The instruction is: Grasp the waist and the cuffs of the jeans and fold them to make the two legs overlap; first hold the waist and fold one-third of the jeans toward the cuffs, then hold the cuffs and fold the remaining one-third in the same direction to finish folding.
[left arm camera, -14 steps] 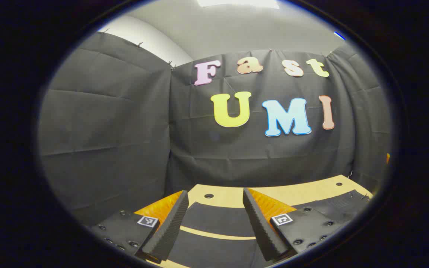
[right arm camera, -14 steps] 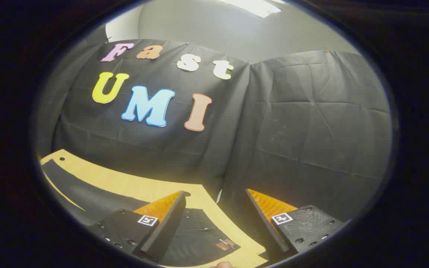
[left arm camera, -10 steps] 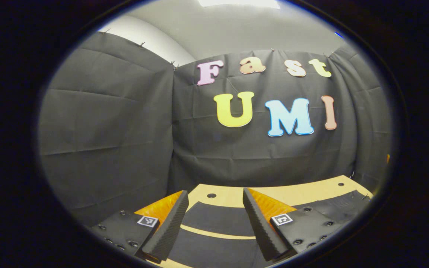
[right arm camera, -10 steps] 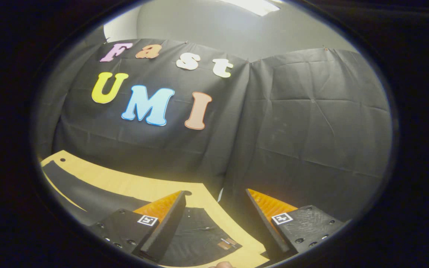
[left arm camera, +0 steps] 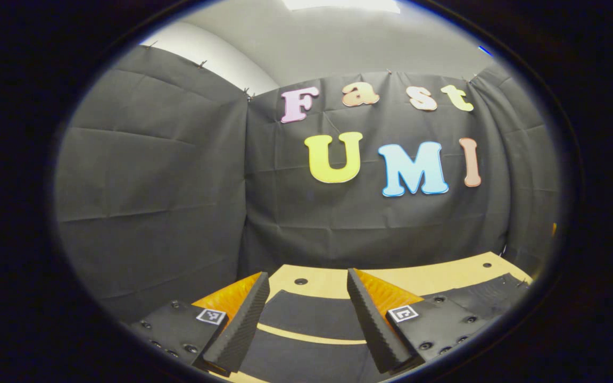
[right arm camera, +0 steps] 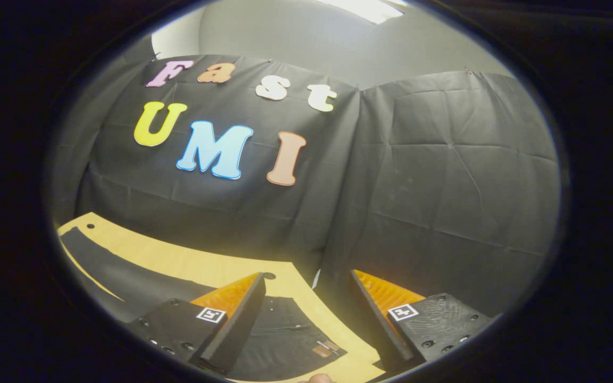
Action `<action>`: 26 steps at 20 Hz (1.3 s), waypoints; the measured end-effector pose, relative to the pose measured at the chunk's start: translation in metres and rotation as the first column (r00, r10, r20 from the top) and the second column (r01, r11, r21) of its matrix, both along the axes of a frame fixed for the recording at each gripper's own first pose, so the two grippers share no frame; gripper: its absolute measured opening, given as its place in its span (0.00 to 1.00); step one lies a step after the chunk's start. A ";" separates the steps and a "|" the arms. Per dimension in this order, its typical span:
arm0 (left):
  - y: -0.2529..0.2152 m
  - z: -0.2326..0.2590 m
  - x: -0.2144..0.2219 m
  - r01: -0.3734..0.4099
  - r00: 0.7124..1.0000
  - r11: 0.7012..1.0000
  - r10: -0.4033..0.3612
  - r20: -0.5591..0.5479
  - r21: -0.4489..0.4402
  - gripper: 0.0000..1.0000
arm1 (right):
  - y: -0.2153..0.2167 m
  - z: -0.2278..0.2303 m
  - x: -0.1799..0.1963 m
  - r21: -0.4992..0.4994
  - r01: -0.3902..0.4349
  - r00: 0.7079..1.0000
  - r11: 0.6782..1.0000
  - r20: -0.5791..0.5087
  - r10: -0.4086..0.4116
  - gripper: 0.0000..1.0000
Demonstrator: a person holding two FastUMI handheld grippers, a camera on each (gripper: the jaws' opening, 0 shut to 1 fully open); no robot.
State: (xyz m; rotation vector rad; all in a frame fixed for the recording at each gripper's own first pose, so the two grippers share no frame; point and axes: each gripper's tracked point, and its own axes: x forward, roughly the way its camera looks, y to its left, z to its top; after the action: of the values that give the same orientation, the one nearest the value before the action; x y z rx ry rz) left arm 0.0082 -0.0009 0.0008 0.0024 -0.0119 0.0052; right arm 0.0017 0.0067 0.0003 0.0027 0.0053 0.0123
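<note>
Jeans: dark pair [left arm camera: 306,315] laid flat on the tabletop [left arm camera: 429,276]. In the left gripper view two dark leg panels lie with a thin strip of bare wood between them, so the legs read as not yet overlapped. In the right gripper view the waist end [right arm camera: 285,332] lies low between the fingers, a small leather patch [right arm camera: 319,350] on it.
Cuffs: one leg runs off to the far left of the right gripper view [right arm camera: 109,271]; I cannot make out the cuff ends clearly.
Left gripper [left arm camera: 304,324]: fingers spread wide, nothing between them, held above the leg fabric, apparently not touching.
Right gripper [right arm camera: 306,324]: fingers wide apart, nothing held, poised over the waist near the tabletop's corner.
Tabletop: pale wood with small dark holes [left arm camera: 300,281] near its edge.
Surround: black cloth wall [left arm camera: 152,175] close behind.
Stage (judgement): no grasp made; the first fold has not begun.
Risk: dark denim under dim light, so the waist edge is hard to find and the fingers may close on one layer only.
Risk: the waist lies near the tabletop's edge, so a pull could drag fabric over it.
Risk: uneven lifting by the two grippers would skew the legs.
</note>
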 end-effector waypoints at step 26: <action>0.107 -0.223 -0.021 -0.471 0.794 0.654 0.022 -0.607 -0.592 0.92 | -0.004 -0.179 -0.006 0.447 0.176 0.820 0.877 -0.560 0.121 0.96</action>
State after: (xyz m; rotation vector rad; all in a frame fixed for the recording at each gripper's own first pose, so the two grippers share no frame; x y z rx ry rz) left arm -0.0127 0.1062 -0.2221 -0.8136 0.5935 0.3085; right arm -0.0043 0.0030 -0.1785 0.5146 0.6183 -0.0184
